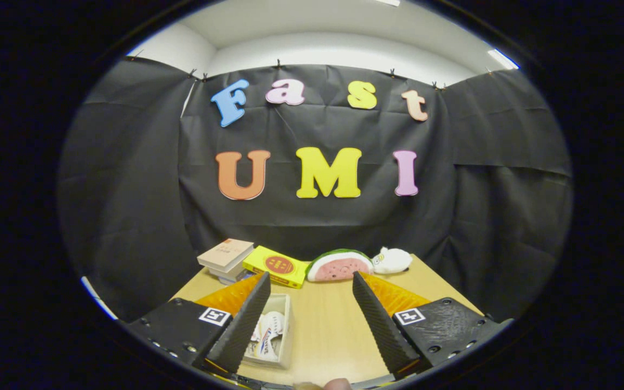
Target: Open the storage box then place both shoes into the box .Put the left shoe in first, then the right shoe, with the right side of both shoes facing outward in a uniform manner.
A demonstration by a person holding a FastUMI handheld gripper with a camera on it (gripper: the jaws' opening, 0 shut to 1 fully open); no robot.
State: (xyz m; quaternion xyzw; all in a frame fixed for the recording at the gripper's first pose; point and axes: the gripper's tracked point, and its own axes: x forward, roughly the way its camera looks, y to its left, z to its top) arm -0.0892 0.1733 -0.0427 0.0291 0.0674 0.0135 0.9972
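Wooden table (323,325), tongs (311,284) spread wide, empty, shoe (268,336) in storage box (286,330) beside left finger.

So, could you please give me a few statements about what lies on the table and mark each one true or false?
1. The gripper has its fingers spread apart with bare table between them. True.
2. The storage box by the left finger is empty. False: a white shoe lies in it.
3. A watermelon-slice toy sits beyond the fingers, beside a small white plush toy. True.
4. The yellow box stands on top of the books. False: it lies on the table beside them.
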